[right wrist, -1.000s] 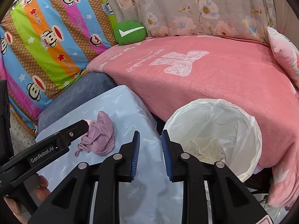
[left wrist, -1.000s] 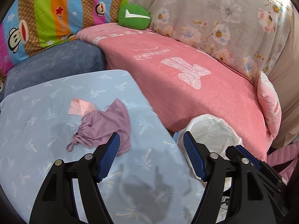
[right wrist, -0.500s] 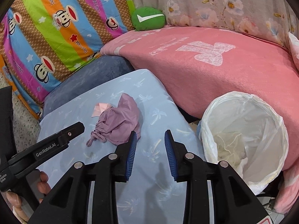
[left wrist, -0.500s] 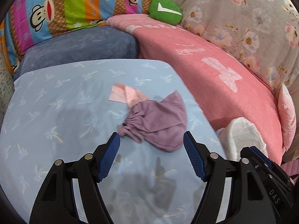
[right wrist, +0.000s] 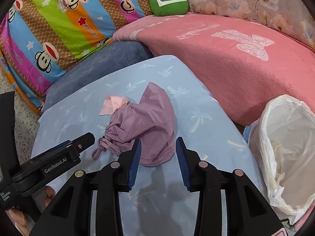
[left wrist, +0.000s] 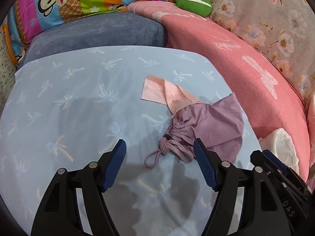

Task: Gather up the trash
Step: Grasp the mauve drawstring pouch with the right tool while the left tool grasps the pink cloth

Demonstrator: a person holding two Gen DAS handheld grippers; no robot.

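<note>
A crumpled purple drawstring pouch (left wrist: pixel 208 125) lies on the light blue palm-print cloth (left wrist: pixel 78 98), on top of a pink fabric scrap (left wrist: pixel 163 90). My left gripper (left wrist: pixel 160 150) is open, low over the cloth, with the pouch's cord between its jaws. In the right wrist view the pouch (right wrist: pixel 145 122) and the pink scrap (right wrist: pixel 113 104) lie just ahead of my right gripper (right wrist: pixel 157 149), which is open and empty at the pouch's near edge. A bin lined with a white bag (right wrist: pixel 283 147) stands to the right; it also shows in the left wrist view (left wrist: pixel 281 141).
A pink blanket (right wrist: pixel 226 59) covers the sofa behind the cloth. A blue-grey cushion (left wrist: pixel 94 31), a striped monkey-print pillow (right wrist: pixel 49 25) and a green round cushion (right wrist: pixel 169 3) lie at the back. The left gripper's body (right wrist: pixel 49 161) is at lower left in the right view.
Both grippers have moved left and down toward the purple pouch. The right gripper's jaws have opened wider. The bin has slid to the right edge of both views.
</note>
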